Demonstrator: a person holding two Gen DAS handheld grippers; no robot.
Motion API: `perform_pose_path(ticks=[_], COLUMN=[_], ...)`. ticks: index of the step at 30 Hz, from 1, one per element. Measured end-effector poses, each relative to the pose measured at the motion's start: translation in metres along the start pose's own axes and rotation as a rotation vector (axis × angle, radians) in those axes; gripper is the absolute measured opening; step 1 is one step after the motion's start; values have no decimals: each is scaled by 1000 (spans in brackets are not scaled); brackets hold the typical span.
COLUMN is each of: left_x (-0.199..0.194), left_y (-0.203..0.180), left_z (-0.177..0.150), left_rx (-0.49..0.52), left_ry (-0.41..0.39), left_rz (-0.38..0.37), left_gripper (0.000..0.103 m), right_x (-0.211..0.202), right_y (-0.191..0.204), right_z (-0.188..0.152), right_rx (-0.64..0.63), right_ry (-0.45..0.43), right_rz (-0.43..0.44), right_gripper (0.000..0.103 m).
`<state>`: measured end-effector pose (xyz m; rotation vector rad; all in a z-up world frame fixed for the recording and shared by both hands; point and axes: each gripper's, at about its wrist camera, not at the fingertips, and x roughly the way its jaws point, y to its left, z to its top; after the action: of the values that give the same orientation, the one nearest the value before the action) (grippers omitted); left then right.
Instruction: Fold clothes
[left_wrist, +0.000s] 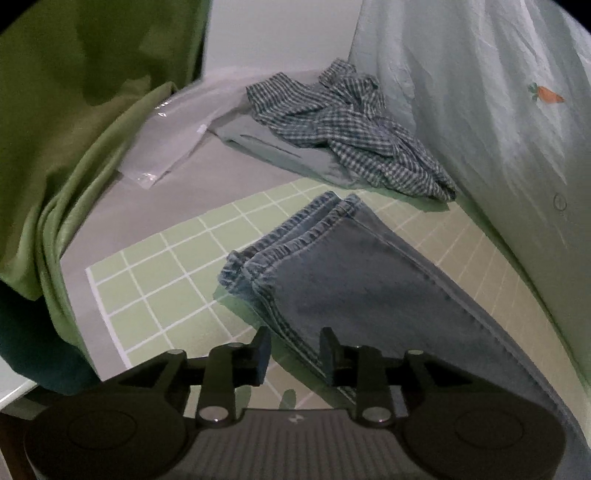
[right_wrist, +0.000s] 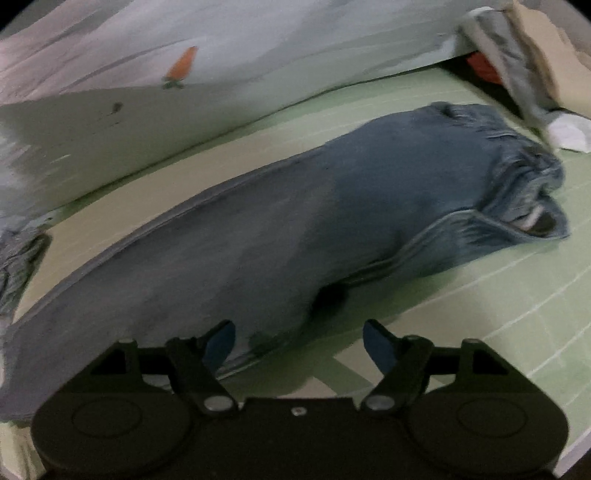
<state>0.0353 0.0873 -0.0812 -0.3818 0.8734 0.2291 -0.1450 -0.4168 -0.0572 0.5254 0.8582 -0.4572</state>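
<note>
— Jeans (left_wrist: 354, 273)?
— Folded lengthwise on the green gridded mat (left_wrist: 155, 269), hems toward the checked shirt (left_wrist: 347, 129), waistband (right_wrist: 524, 177) at the far end in the right view.
— Left gripper (left_wrist: 295, 345)?
— Over the near seam of the denim, jaws parted a little, pinching nothing.
— Right gripper (right_wrist: 299, 339)?
— Spread wide above the edge of the jeans, empty.
— Around them?
— Pale sheet with a carrot print (left_wrist: 546, 94) alongside; green cloth (left_wrist: 74, 122) and a clear plastic bag (left_wrist: 173, 136) off left.
</note>
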Motion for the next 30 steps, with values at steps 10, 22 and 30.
perform_pose_path(ticks=[10,22,30], left_x=[57,42,63], left_y=[12,-30,8], left_z=[38,121,87], left_rx=[127,183,140], left_ry=[138,0,144], left_rz=[-120,-370,-269], left_gripper=[3,2,2], right_x=[28,-13,10], right_y=[48,74,67], right_z=[-20,19,-16], right_rx=[97,170,195], right_ry=[-13,-267,-130], right_rz=[-105,-89,-170], right_gripper=[24,12,12])
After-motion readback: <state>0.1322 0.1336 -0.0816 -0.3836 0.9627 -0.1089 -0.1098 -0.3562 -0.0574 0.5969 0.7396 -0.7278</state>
